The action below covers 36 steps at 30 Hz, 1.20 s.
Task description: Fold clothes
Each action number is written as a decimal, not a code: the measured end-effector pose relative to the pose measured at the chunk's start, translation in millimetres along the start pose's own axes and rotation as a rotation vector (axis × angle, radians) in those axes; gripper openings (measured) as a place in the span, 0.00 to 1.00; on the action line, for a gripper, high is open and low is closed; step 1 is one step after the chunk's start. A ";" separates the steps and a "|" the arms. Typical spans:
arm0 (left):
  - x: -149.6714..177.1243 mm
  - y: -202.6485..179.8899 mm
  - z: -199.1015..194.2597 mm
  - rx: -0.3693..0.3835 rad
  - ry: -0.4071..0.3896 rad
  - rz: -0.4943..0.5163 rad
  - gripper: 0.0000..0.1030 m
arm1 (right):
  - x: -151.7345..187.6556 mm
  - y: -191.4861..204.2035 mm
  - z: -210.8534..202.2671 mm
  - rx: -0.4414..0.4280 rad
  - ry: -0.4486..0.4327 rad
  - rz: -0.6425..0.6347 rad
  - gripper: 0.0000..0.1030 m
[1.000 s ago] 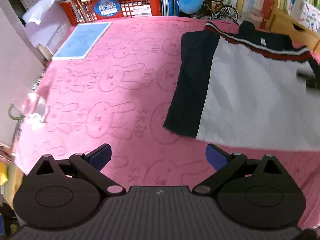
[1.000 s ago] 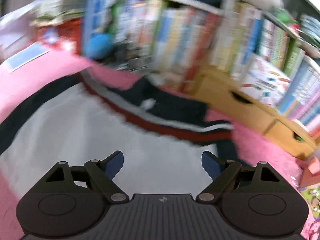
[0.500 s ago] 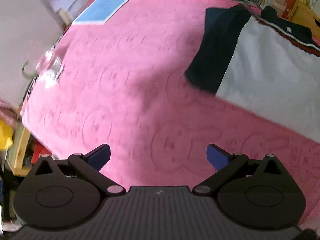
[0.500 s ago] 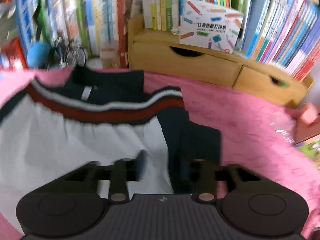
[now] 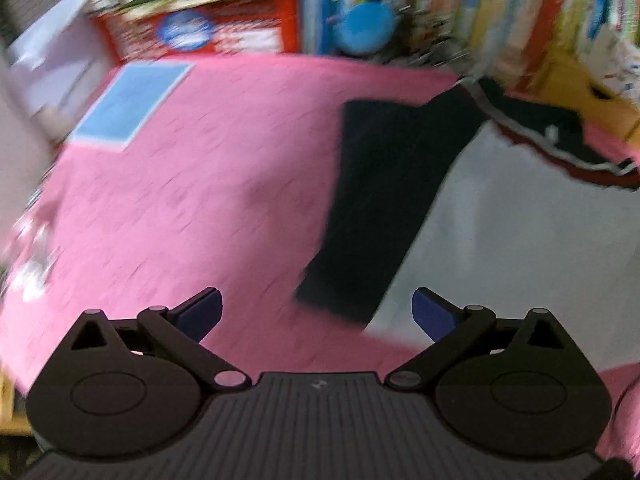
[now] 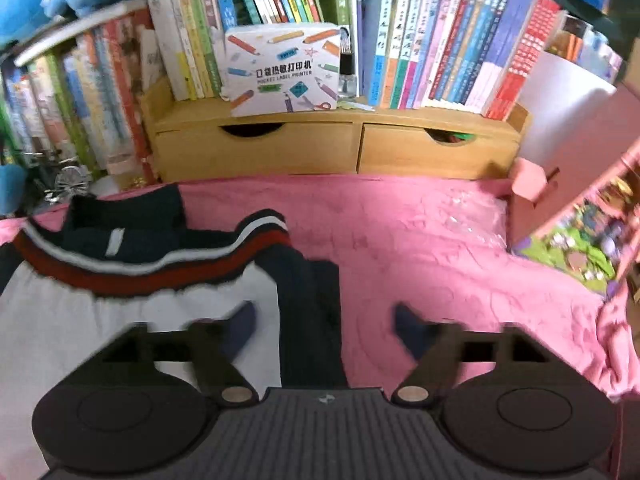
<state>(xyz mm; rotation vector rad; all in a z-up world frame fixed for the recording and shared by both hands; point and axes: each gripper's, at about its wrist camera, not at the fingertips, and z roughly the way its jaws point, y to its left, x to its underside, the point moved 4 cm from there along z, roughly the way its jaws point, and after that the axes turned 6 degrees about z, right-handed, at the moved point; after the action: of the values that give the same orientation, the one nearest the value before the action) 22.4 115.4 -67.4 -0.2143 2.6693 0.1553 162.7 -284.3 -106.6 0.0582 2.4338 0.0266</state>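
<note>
A soft, light shirt (image 5: 500, 216) lay flat on the pink table (image 5: 200, 200), its dark sleeve at 12 o'clock from the spread, empty left hand-held gripper (image 5: 316, 310); the right hand-held gripper (image 6: 324, 322), also spread, straddled the other sleeve's edge, the likeliest pinch point.

The right gripper (image 6: 324, 330) hangs with fingers spread over the shirt's (image 6: 120, 312) dark sleeve (image 6: 310, 312) — near the blanket's (image 6: 420, 240) far edge.
</note>
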 end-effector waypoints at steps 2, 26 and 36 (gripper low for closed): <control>-26.4 -15.3 11.4 0.029 -0.030 0.050 0.99 | 14.6 -0.9 -11.0 -0.008 0.017 -0.040 0.79; -119.6 -14.0 66.3 0.334 -0.082 0.075 0.99 | 65.4 30.0 -42.0 0.112 0.142 -0.157 0.82; -138.2 1.8 95.9 0.160 0.025 -0.007 0.14 | 62.6 51.4 -42.2 0.111 0.141 -0.238 0.85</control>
<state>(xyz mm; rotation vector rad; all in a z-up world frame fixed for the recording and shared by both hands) 185.7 148.3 -90.5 -0.1750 2.6894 -0.0642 89.6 -230.0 -113.4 -0.1902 2.5648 -0.2181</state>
